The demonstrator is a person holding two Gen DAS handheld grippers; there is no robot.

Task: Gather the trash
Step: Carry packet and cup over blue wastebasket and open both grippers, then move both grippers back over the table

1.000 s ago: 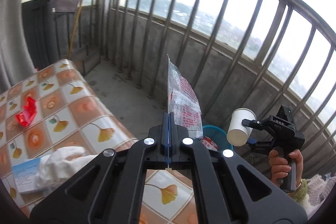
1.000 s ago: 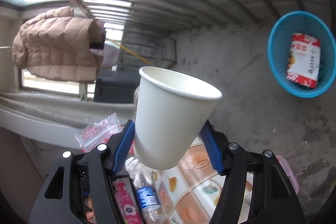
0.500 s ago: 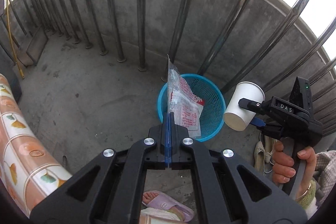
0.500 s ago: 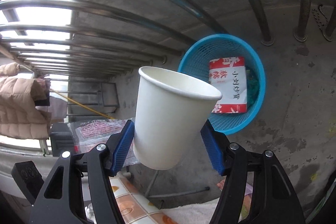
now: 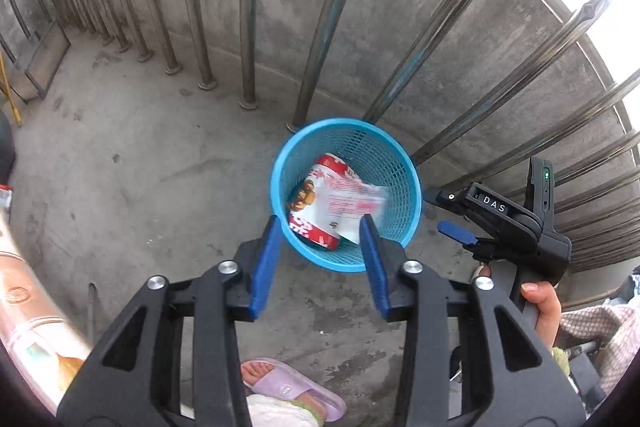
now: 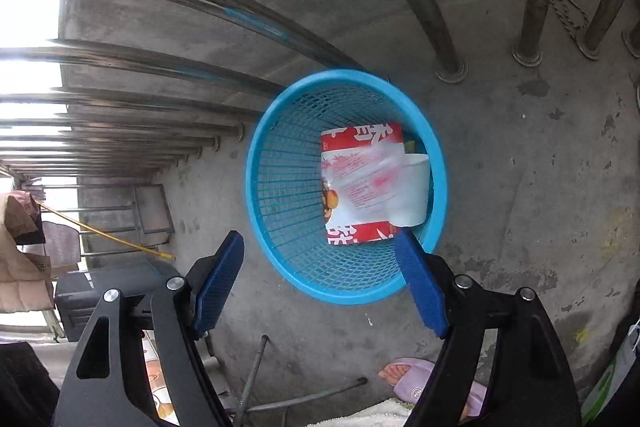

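Basket [image 5: 408,187] stands on the concrete floor [image 5: 140,167], close against the foot of the railing bars [image 5: 248,7], wall behind them. Inside it I see a printed packet [image 6: 362,143] lowest, a clear wrapper [image 6: 360,179] lying across that, and a paper cup [image 6: 412,187] on its side at the right of the pile in the right wrist view. My left gripper [image 5: 320,223] hangs above the basket's near rim, nothing between its fingers. Right gripper [image 6: 320,251] sits above the near rim too, to the right of the basket in the left wrist view, likewise empty. A slippered foot [image 5: 280,387] is on the floor nearer than the basket. Table edge [image 5: 24,307] at far left.
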